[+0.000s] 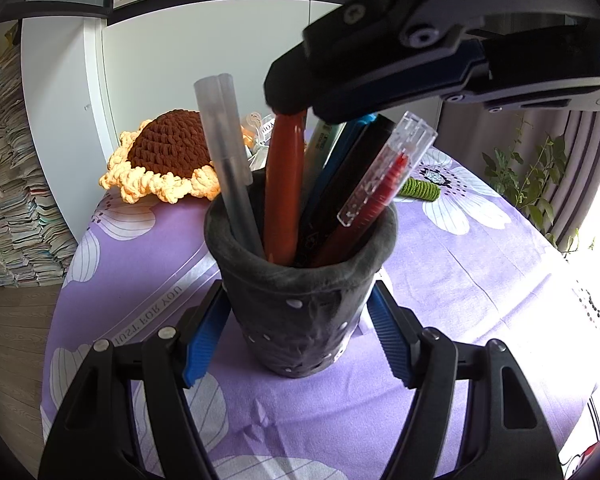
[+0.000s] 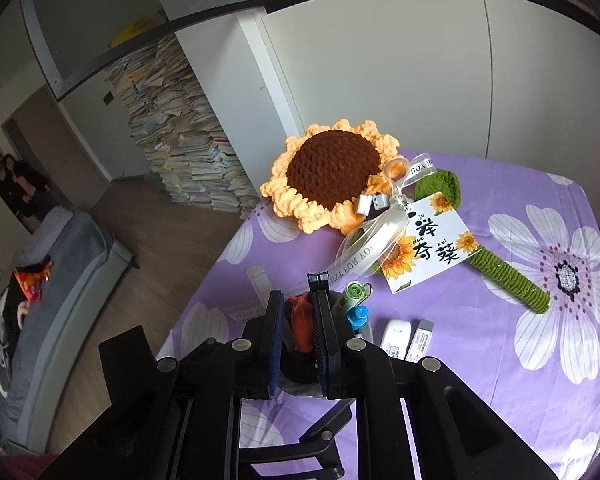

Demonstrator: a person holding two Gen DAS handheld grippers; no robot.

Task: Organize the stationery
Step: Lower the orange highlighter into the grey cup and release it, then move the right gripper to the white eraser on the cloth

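Note:
A dark grey pen holder [image 1: 300, 304] stands on the purple flowered tablecloth [image 1: 460, 280], and my left gripper [image 1: 298, 300] is shut on its sides with both blue pads against it. In it stand a frosted grey pen [image 1: 224, 152], an orange-red pen [image 1: 286, 184], a green-labelled pen [image 1: 324, 140], a black item [image 1: 352, 184] and a clear-capped red pen [image 1: 388, 172]. My right gripper [image 1: 288, 100] reaches in from the upper right, shut on the top of the orange-red pen [image 2: 300, 320]. In the right wrist view its jaws [image 2: 298, 300] hide most of the holder.
A crochet sunflower [image 2: 332, 172] with a green stem [image 2: 508, 276], ribbon and printed card [image 2: 428, 248] lies behind the holder. Two small white items [image 2: 396, 338] lie to its right. Stacked books [image 2: 188, 132], a sofa [image 2: 60, 280] and a person [image 2: 20, 184] are off the table's left; a plant [image 1: 532, 176] is at right.

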